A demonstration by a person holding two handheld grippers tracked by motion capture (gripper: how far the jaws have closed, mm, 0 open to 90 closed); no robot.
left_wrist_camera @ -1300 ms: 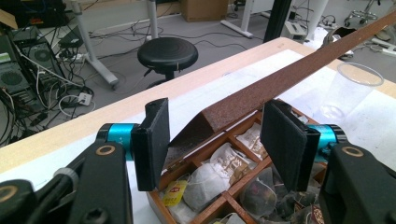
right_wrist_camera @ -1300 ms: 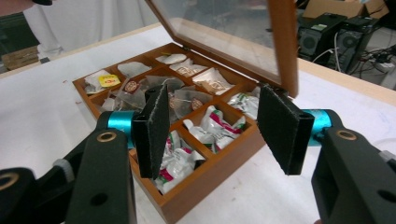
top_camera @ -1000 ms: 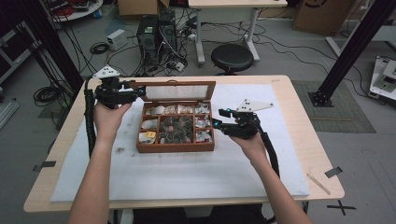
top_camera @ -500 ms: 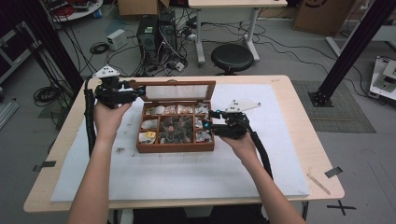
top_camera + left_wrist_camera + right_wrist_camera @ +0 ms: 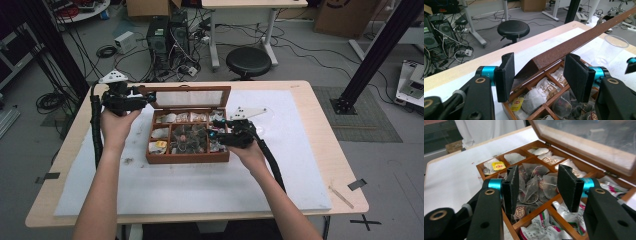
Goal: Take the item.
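1. Over the middle compartment of the wooden tea box [image 5: 187, 159], the right gripper [image 5: 216, 134] hangs with its jaws part open; they have just been closing, and in the right gripper view the pyramid tea bags [image 5: 534, 183] sit between the pads without being pressed yet.
2. At the far left corner of the box, the left gripper [image 5: 145, 96] stands beside the raised glass-paned lid [image 5: 192, 96]. Its jaws are half open with the lid's brown edge [image 5: 564, 47] between them (the pads do not appear to press on it, so I judge it is steadying rather than clamping).
3. To do the pick well, I would lower the right gripper straight down on one bag, closing on its upper fold or string tag and not on the heap, so neighbours are not dragged out.
4. Keep the lid propped well back, since it leans over the rear compartments and could fall on the working hand.
5. Mind the wooden dividers [image 5: 541, 207]: a pad landing on one would stop the jaws short.
6. The box rests on a white mat [image 5: 200, 187] covering a pale wooden table [image 5: 330, 130], with a clear plastic cup [image 5: 610, 50] just beyond it.
7. Behind the table are a black stool [image 5: 248, 61], computer towers [image 5: 167, 37], loose cables and a grey floor.
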